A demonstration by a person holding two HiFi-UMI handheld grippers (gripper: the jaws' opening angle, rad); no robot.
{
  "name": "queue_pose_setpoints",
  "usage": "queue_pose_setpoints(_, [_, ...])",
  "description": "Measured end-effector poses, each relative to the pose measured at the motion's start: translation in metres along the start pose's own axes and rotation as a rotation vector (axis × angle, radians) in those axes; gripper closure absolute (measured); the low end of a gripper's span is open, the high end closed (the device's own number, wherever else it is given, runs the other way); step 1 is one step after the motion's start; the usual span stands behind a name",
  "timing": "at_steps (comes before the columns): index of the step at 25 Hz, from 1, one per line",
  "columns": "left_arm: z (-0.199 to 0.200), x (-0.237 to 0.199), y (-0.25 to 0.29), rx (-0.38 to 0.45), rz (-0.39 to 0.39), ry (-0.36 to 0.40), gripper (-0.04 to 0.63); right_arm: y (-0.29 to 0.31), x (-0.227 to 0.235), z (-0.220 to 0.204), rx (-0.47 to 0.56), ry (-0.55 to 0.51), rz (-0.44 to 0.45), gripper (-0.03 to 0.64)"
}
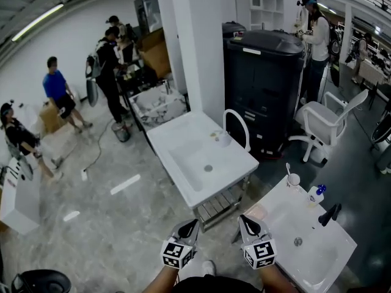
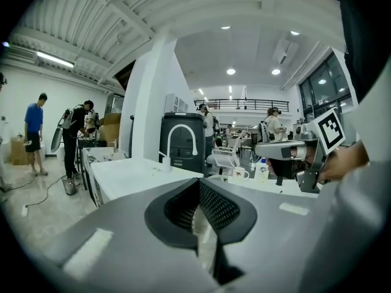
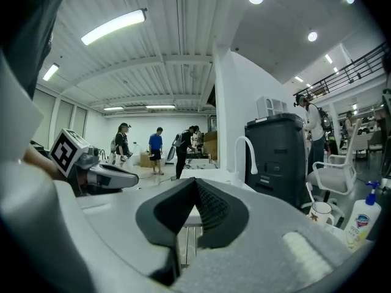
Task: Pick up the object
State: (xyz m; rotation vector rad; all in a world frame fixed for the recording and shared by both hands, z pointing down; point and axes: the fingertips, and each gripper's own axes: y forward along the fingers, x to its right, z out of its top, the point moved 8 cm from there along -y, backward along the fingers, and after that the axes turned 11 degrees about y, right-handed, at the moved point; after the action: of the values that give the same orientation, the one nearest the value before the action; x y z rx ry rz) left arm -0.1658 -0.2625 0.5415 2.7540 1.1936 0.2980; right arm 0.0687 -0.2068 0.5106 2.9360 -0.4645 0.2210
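Both grippers are held side by side low in the head view, apart from any object. My left gripper (image 1: 187, 228) is shut with nothing between its jaws, as its own view shows (image 2: 198, 185). My right gripper (image 1: 247, 223) is likewise shut and empty (image 3: 195, 185). Ahead to the right is a white sink table (image 1: 278, 209) bearing a white mug (image 1: 294, 179) with a spoon in it, a blue-capped pump bottle (image 1: 315, 194) and a black tap (image 1: 330, 213). The mug (image 3: 321, 212) and the bottle (image 3: 361, 215) also show at the right of the right gripper view.
A second white sink table (image 1: 183, 136) with a white arched tap (image 1: 237, 127) stands straight ahead. Behind it are a black cabinet (image 1: 263, 84) and a white pillar (image 1: 195, 41). A white chair (image 1: 330, 124) stands at the right. Several people stand at the back left and back right.
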Motion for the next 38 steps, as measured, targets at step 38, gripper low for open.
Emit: queue_pose_setpoints(38, [0.012, 0.099, 0.166, -0.037, -0.459, 0.1, 0.522, -0.083, 0.116, -0.024, -0.013, 0.116, -0.477, 0.614])
